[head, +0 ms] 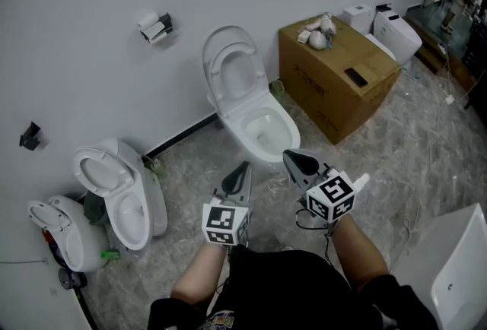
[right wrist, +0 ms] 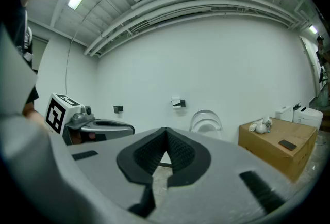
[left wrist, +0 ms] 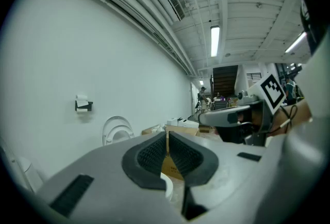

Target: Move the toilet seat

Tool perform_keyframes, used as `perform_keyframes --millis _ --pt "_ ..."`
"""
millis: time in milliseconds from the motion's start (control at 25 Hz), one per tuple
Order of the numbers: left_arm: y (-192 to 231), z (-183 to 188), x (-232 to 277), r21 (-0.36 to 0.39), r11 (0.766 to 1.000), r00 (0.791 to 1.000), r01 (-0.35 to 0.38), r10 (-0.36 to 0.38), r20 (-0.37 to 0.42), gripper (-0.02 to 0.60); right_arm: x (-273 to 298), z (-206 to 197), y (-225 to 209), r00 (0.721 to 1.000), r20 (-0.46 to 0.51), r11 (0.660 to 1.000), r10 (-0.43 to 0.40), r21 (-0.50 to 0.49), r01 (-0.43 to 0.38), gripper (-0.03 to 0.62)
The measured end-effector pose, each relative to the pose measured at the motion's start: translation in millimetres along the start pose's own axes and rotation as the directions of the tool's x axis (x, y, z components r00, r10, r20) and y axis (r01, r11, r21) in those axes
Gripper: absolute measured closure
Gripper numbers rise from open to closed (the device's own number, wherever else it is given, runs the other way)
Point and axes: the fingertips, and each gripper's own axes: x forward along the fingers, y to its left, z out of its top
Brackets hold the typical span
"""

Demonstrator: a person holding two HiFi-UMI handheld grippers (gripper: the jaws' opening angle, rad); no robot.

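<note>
A white toilet stands against the wall with its seat and lid raised upright. The same raised seat shows small in the left gripper view and in the right gripper view. My left gripper hovers above the floor just in front of the bowl, jaws shut with nothing between them. My right gripper hangs beside it near the bowl's front right rim, also shut and empty. Neither gripper touches the toilet.
A second toilet with its seat up stands at the left, and another fixture lies beyond it. A cardboard box sits right of the middle toilet, with more toilets behind. A paper holder hangs on the wall.
</note>
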Motion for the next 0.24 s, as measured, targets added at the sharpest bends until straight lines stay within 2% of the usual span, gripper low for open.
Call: perform_keyframes --millis 240 --pt "-4.3 2.8 0.8 0.002 1.0 1.0 0.006 -0.006 0.008 0.566 -2.8 -0.8 0.0 1.0 -0.002 1.0 0.002 -0.005 -0.002 0.589"
